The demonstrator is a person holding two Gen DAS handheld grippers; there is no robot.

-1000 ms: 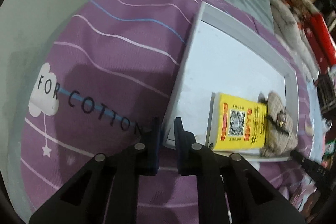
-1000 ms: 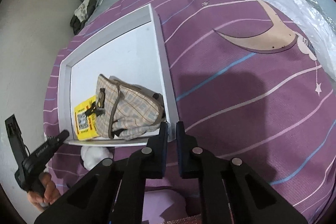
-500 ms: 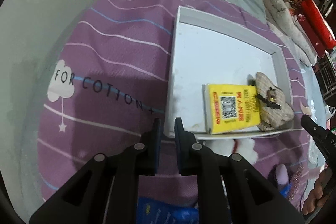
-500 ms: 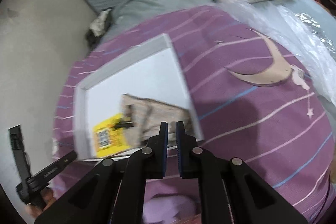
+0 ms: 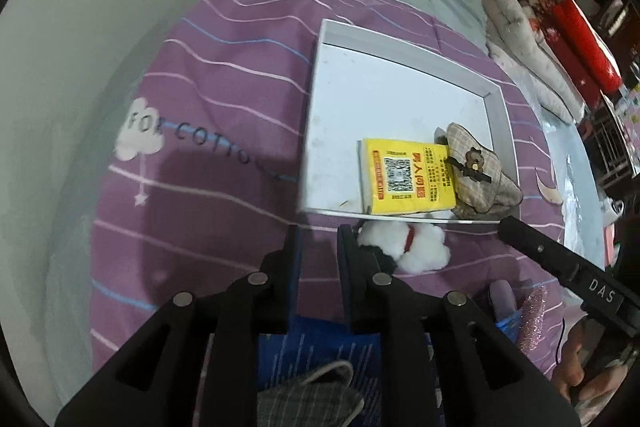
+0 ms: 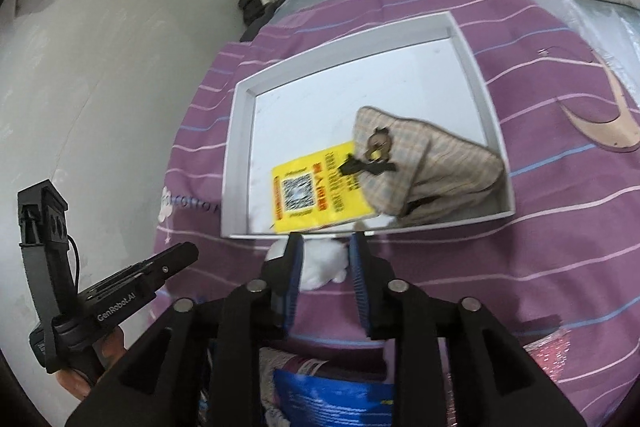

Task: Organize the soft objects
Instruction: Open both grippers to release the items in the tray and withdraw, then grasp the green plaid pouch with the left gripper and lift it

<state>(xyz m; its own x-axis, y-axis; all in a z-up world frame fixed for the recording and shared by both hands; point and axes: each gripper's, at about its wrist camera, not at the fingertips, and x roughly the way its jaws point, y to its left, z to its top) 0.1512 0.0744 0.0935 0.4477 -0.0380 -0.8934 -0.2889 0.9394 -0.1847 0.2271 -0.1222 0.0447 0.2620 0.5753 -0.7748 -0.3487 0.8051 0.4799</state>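
Observation:
A white tray (image 5: 400, 45) lies on the purple striped bedspread. In it are a yellow tissue pack (image 5: 408, 179) and a plaid fabric pouch (image 5: 476, 175) that leans on the pack's right end. A white plush toy (image 5: 404, 245) lies on the bedspread just in front of the tray. My left gripper (image 5: 320, 243) hovers left of the plush, its jaws opening with only bedspread between them. My right gripper (image 6: 326, 251) hangs above the plush (image 6: 324, 263), its jaws opening. The plush shows in the gap, untouched by the pads. The tray (image 6: 240, 155), pack (image 6: 316, 191) and pouch (image 6: 432, 167) lie beyond.
A blue bag (image 5: 320, 347) with grey checked cloth sits under the left gripper. A pink glittery item (image 5: 532, 315) and a lavender one (image 5: 502, 295) lie at lower right. Grey and white quilts (image 5: 520, 39) are piled behind the tray, and a pale wall stands to the left.
Both grippers have drawn back and up from the tray's near rim, bringing the plush and blue bag into view. Both jaws have widened, the right one more. The right view has rolled.

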